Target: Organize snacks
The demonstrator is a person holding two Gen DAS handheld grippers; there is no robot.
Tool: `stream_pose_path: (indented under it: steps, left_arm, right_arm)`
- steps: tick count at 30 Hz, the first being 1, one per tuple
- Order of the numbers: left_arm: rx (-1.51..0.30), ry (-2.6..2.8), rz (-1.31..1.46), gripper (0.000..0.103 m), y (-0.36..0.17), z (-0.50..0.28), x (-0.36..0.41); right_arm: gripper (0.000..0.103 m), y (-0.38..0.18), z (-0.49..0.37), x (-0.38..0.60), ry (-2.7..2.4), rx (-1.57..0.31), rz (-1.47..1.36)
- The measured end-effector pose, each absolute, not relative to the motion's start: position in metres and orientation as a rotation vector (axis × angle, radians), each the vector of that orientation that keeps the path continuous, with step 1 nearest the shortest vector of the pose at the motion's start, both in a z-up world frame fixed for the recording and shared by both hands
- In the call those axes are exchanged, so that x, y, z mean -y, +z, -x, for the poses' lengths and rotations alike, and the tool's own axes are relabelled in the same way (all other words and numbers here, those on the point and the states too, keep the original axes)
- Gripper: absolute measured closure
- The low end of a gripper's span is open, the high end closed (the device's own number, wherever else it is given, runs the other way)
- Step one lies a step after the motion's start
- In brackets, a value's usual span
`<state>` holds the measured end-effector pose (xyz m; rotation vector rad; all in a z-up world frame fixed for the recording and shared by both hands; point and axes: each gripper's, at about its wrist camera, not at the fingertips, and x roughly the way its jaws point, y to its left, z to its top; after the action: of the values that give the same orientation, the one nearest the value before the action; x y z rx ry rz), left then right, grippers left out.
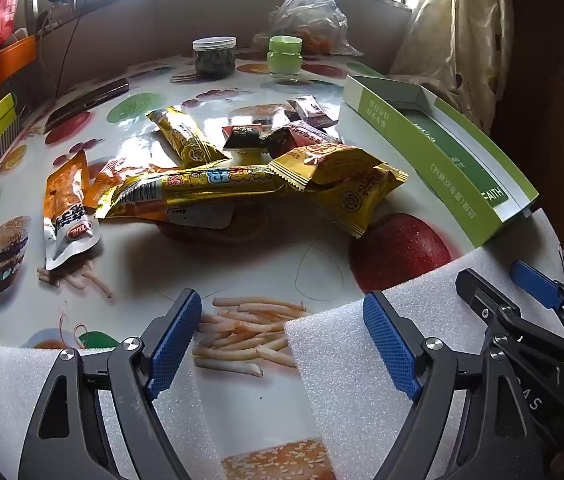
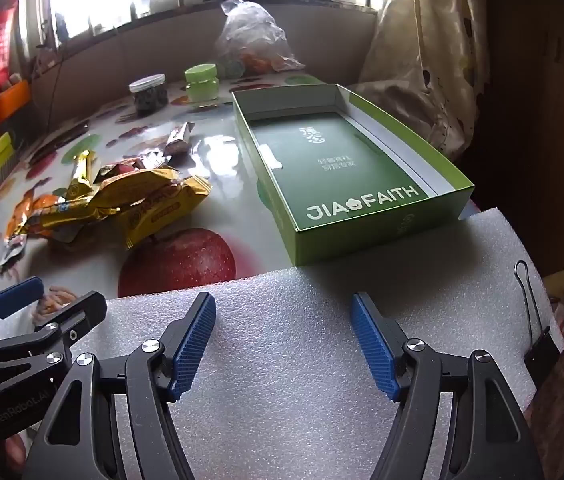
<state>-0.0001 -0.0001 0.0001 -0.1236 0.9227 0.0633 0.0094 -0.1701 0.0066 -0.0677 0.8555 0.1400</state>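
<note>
**Count on the table**

Four yellow packs, two orange packs, about four dark red packs. One green box, two jars, one plastic bag, one phone.

- Left black two-finger gripper with blue ribbed pads: jaws spread wide, nothing between them, held low and level, pointing forward.
- Right black two-finger gripper with blue ribbed pads: jaws spread wide, unloaded, just beside the left.
</note>
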Motion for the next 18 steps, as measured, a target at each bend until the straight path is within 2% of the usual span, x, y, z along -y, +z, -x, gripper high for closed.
stream_pose_path:
  steps: [18]
  left_arm:
    - [-0.93, 0.078, 0.129, 0.02, 0.0014, -0.0008, -0.0011]
  right_arm:
    - [0.033, 0.008, -0.0077, 0.1692, 0.141, -0.833, 0.058]
